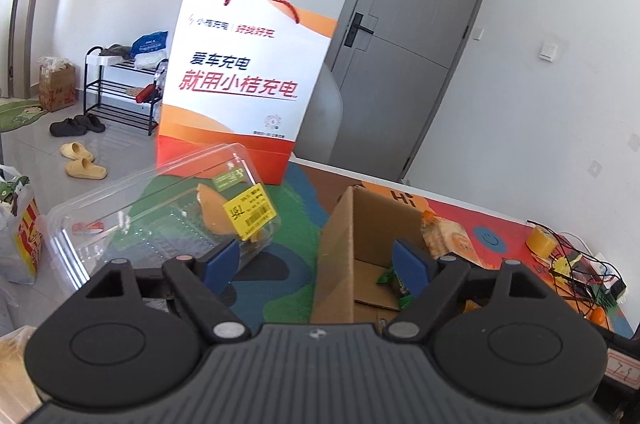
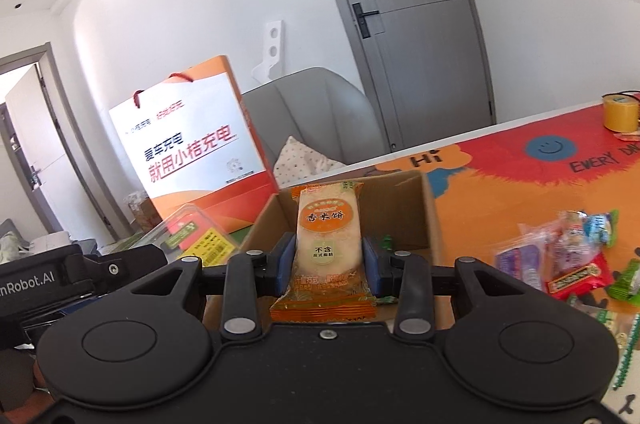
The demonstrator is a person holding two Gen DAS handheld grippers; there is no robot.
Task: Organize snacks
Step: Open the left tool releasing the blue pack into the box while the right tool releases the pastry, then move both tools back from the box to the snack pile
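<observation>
Held upright between the right fingers [image 2: 329,264], pinched at both sides: the rice cracker pack [image 2: 328,240], directly before the open cardboard box [image 2: 430,220]. Left fingers [image 1: 318,264] spread, holding nothing, beside the same box.

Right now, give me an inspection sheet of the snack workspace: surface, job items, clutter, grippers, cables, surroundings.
Surface: colourful printed table mat, mostly bare at the far side.
Job's things: open cardboard box with a few snacks inside; rice cracker packet; loose snack pile right of the box; clear plastic clamshell left of it.
Clutter: orange-white paper gift bag; yellow tape roll.
Grippers: left gripper open, nothing between the pads; right gripper shut on the rice cracker packet.
Cables: tangle of thin wires at the mat's right edge.
Surroundings: grey door, grey chair, shoe rack.
</observation>
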